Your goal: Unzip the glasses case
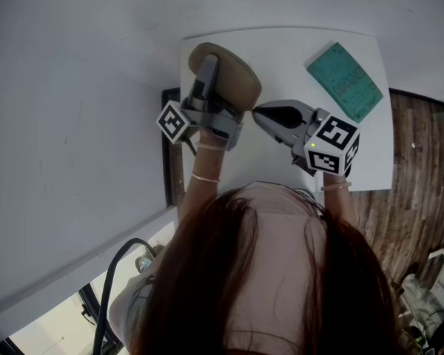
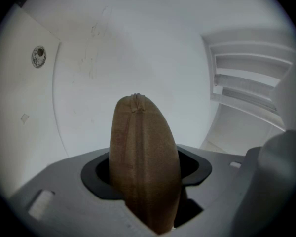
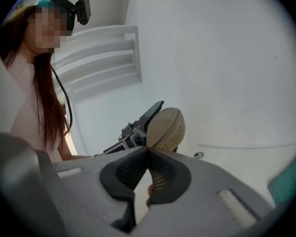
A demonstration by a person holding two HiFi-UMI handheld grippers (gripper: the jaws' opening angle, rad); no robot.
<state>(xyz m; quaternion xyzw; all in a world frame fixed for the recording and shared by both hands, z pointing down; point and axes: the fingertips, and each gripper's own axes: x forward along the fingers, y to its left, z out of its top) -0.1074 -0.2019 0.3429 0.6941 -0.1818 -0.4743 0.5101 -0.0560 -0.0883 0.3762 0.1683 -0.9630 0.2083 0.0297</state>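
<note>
The tan fabric glasses case (image 1: 235,76) is held up over the white table (image 1: 288,50), with my left gripper (image 1: 207,66) shut across it. In the left gripper view the case (image 2: 145,157) stands on edge between the dark pads (image 2: 96,174), its zip seam facing the camera and running up to its far tip. My right gripper (image 1: 257,111) has its tips together right at the case's near right edge. In the right gripper view the jaw tips (image 3: 148,152) meet just under the rounded end of the case (image 3: 166,126). I cannot see a zip pull between them.
A teal card (image 1: 345,81) lies at the table's far right corner and shows at the right edge of the right gripper view (image 3: 288,181). White walls close in on the table's far and left sides. Wood flooring (image 1: 414,191) lies to the right.
</note>
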